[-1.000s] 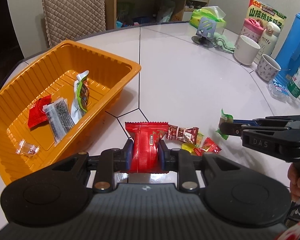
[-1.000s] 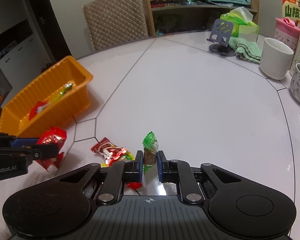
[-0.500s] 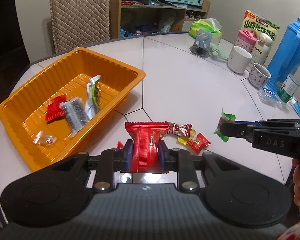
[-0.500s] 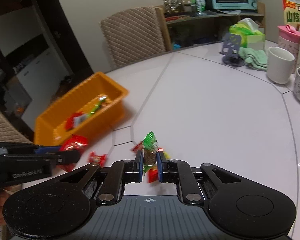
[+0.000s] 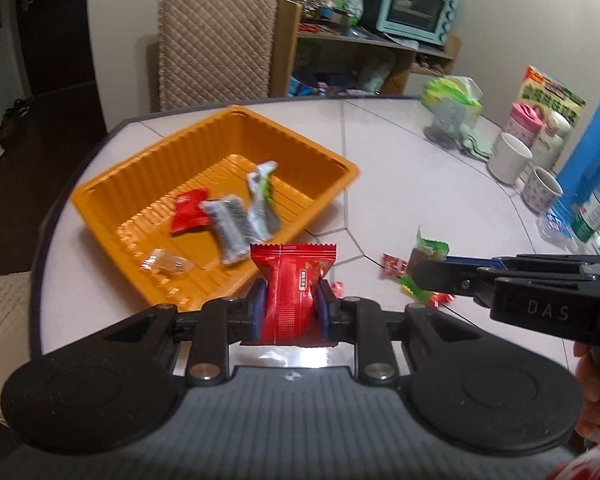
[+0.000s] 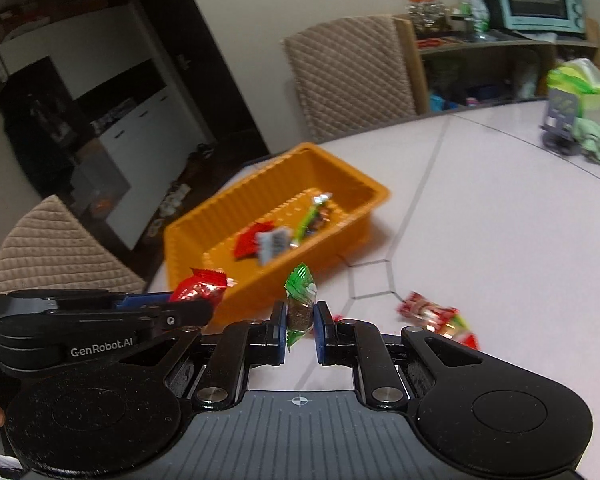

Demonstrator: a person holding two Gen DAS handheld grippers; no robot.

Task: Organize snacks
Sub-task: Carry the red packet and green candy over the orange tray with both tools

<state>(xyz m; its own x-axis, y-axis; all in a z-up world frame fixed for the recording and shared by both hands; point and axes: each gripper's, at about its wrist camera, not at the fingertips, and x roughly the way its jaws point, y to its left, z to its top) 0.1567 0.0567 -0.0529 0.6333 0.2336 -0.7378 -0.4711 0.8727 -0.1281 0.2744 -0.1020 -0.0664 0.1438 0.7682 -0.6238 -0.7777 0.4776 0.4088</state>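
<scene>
Sitting at centre left: ribbed orange plastic tray (image 5: 342,168), now nearer than a second ago. Clamping a red foil snack packet (image 5: 293,280) at lower centre: left gripper (image 5: 289,307). Pinching a green-wrapped candy (image 6: 300,300), right gripper (image 6: 299,330); both approaching for drop-off.

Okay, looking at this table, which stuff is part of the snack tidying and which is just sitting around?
Part of the job:
red snack packet, held in the left gripper
green-wrapped candy, held in the right gripper
orange tray with snacks inside
loose candies on the table

Just lying about:
white mug
blue jug
tissue pack
toaster oven
</scene>
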